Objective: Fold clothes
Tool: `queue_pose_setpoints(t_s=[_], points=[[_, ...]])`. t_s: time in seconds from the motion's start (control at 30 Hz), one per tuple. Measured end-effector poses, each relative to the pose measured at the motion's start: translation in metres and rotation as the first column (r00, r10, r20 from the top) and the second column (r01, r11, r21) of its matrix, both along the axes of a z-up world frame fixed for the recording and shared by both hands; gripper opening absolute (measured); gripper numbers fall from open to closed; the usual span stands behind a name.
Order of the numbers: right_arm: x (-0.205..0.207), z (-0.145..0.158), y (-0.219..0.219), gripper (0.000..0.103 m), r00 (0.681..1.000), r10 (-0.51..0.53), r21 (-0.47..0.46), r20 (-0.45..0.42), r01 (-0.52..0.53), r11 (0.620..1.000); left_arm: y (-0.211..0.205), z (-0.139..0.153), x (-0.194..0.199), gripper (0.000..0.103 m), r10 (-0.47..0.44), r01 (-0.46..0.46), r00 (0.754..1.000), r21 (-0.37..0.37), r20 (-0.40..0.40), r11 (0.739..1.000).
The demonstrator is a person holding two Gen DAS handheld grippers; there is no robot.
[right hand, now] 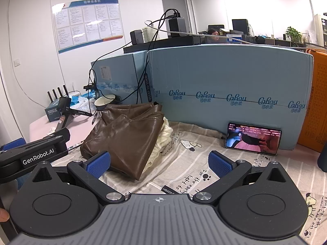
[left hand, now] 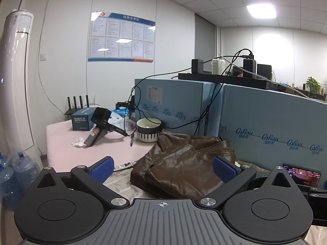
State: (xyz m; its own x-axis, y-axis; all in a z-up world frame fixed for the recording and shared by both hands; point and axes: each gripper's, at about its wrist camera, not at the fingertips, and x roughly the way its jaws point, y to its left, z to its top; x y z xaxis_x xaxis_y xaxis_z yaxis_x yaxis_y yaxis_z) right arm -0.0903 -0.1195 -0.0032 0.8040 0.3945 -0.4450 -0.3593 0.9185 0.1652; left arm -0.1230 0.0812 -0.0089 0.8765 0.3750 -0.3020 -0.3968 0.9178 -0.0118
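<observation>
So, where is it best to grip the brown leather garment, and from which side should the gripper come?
Probably the pointed lower corner of the brown garment, approached from the near front. That corner lies free on the printed sheet, facing the open right gripper; the far edge sits close to the blue boxes.

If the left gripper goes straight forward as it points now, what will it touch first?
Most likely the brown leather garment, which lies between the open blue pads of the left gripper. The depth is unclear; the gripper may pass just above the garment.
</observation>
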Motion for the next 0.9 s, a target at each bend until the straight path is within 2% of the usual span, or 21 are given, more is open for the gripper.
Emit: queue_pose_setpoints(t_s=[0.9], points=[[-0.003,-0.0012,0.0008,0.103,1.0,0.002,0.001,-0.002,-0.002,1.0,0.0002,-0.0007,-0.0015,0.103,0.005,-0.005,1.0,-0.001,-0.002,1.0]])
